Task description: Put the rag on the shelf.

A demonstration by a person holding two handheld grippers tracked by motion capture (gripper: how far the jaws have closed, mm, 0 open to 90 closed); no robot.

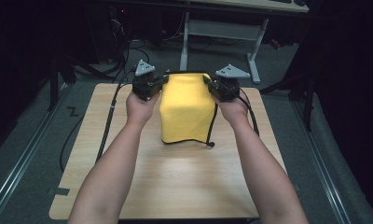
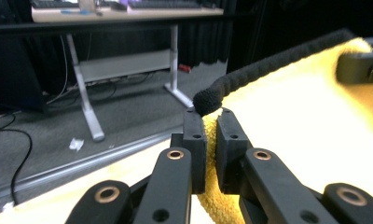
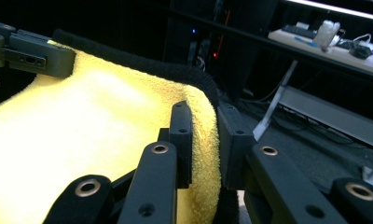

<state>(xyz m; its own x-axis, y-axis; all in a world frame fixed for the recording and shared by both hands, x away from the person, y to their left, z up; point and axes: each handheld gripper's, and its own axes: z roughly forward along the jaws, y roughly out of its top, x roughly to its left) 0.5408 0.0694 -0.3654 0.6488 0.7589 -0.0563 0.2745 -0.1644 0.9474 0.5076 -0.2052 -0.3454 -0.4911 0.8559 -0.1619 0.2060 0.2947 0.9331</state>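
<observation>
A yellow towel (image 1: pixel 187 109) with a black hem hangs above the wooden table (image 1: pixel 175 182), stretched between both grippers, its lower edge resting on the tabletop. My left gripper (image 1: pixel 163 81) pinches the towel's upper left corner; in the left gripper view the yellow towel (image 2: pixel 292 121) runs off to the right and the left gripper (image 2: pixel 211 140) is shut on its corner. My right gripper (image 1: pixel 207 83) holds the upper right corner. The right gripper (image 3: pixel 204 140) clamps the towel (image 3: pixel 82 121) at its black-trimmed edge in the right gripper view.
Cables (image 1: pixel 107 121) trail from the grippers over the table's left and right sides. A white-legged desk (image 1: pixel 222 32) stands on the grey floor beyond the table. Dark equipment surrounds the area.
</observation>
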